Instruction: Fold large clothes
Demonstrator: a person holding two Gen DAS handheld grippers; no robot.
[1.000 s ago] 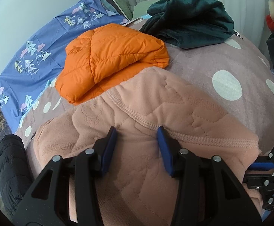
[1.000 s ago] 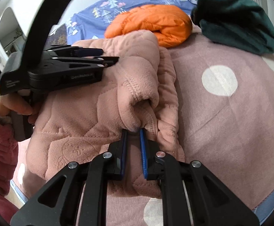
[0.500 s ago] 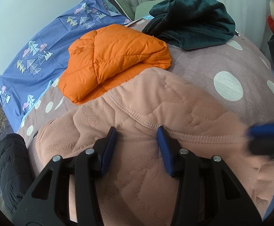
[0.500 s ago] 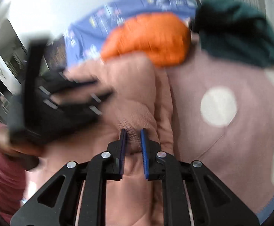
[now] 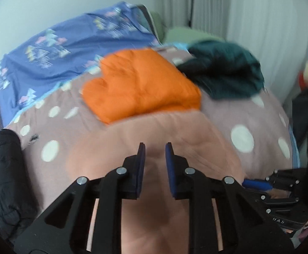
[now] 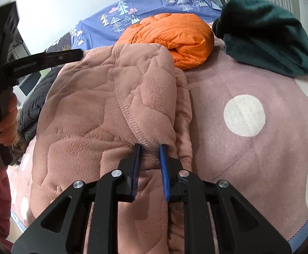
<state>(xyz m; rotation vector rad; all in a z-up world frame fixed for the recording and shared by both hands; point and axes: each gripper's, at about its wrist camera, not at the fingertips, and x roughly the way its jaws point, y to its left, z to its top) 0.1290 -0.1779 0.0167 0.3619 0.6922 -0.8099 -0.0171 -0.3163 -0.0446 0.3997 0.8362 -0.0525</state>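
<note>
While peering down the right tongs (image 6: 149, 147), can plainly see the blue pads clamped on a ribbed edge fold of the pink quilted garment (image 6: 90, 97), one pad pressing each side. Bunched up on the bed, spread over the dusty-pink dotted cover (image 6: 238, 80) and running down toward the near edge. Just behind it, touching or near enough: an orange puffer jacket (image 6: 175, 36), folded into a bundle. To the right of that, a dark green fleecy garment (image 6: 264, 31) in a heap (looks to overlap the orange one's corner, can't swear to it). Further back, a blue sheet (image 6: 143, 6) with little tree prints, up against the wall.

Over to the left tongs (image 5: 155, 146): just been closing, now down to a narrow slot. Pink fabric visible through the gap, but way too blurry to call it pinched or merely lying behind, so can't tell. From the right-side camera, seen side-on at the upper left, raised beside the garment's far-left corner, gripped by a hand (image 6: 5, 122) with a dark red sleeve below. Also a black puffy jacket (image 5: 3, 169) off the left edge of the cover.
</note>
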